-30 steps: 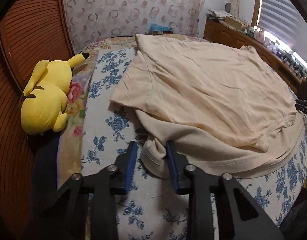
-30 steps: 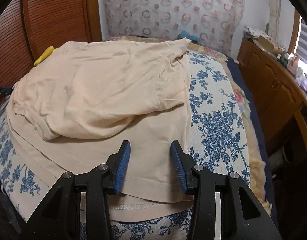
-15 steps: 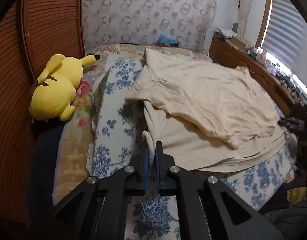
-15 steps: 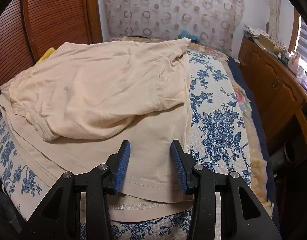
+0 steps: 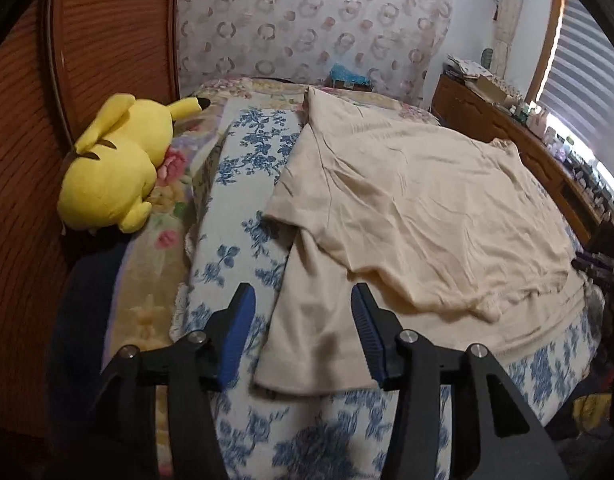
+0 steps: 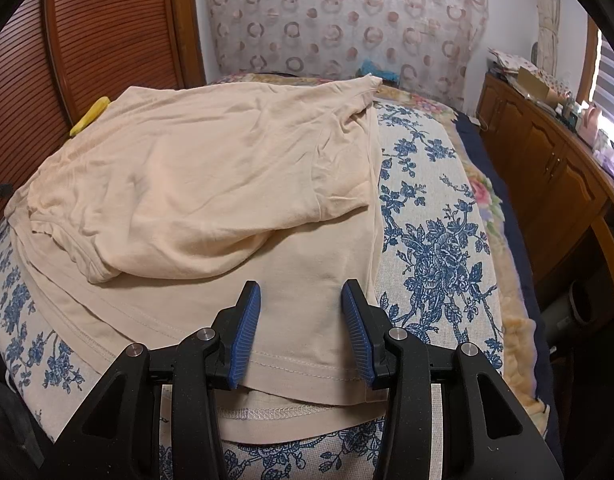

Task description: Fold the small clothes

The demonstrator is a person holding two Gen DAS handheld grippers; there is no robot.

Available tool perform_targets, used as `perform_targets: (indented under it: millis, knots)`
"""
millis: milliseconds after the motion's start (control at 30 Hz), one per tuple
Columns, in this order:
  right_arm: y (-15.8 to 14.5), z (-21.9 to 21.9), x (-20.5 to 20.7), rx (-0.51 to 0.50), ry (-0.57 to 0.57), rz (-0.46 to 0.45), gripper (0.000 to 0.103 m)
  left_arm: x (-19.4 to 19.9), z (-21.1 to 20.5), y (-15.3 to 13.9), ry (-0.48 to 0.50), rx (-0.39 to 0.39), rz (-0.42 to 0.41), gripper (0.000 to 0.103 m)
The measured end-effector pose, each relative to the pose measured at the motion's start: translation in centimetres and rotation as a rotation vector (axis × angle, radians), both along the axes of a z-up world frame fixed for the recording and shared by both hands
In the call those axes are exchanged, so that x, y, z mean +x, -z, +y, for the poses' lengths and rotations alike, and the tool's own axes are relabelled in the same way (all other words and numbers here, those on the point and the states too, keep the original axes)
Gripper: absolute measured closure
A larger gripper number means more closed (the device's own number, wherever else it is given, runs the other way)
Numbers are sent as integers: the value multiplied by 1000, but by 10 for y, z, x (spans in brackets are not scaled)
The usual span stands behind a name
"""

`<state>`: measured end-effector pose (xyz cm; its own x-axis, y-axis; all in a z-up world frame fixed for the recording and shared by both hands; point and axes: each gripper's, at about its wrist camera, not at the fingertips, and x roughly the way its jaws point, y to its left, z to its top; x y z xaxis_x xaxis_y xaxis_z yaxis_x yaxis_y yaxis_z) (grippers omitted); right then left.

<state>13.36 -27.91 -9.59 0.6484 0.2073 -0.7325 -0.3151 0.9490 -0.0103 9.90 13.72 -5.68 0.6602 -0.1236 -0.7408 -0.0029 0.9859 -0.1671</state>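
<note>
1. Now the left gripper (image 5: 303, 336) has let go, its blue ribbed fingers wide apart.
2. Soft, wrinkly tan shirt (image 6: 211, 184) lies folded on the flowery bedspread (image 6: 439, 248).
3. Right gripper (image 6: 301, 334) is wide too, holding nothing.

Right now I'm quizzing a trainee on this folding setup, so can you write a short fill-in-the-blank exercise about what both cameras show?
1. The beige shirt lies on a bedspread printed with ____ flowers.
2. The yellow plush toy lies to the ____ of the shirt in the left wrist view.
3. The left tongs and right tongs are both ____.

Missing words: blue; left; open
</note>
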Motion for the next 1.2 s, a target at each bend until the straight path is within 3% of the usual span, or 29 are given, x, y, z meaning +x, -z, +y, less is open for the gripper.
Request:
perform_targets:
  millis: [400, 567, 600, 667, 700, 767, 933, 1200]
  knots:
    - [-1, -1, 0, 2, 0, 0, 60, 65, 1, 20, -50, -105, 92, 54]
    - [-1, -1, 0, 4, 0, 0, 60, 71, -7, 19, -78, -64, 92, 54]
    - [0, 0, 0, 6, 0, 0, 60, 71, -8, 19, -72, -59, 90, 59]
    - [0, 0, 0, 6, -1, 0, 60, 72, -10, 21, -51, -65, 94, 90]
    - [0, 0, 0, 4, -1, 0, 60, 73, -10, 21, -49, -57, 92, 97]
    - [0, -1, 0, 6, -1, 0, 60, 73, -13, 19, -23, -55, 90, 100]
    - [0, 0, -1, 31, -6, 3, 60, 66, -36, -11, 53, -48, 26, 101]
    - [-5, -7, -4, 90, 23, -21, 61, 66, -145, -83, 299, -29, -89, 101]
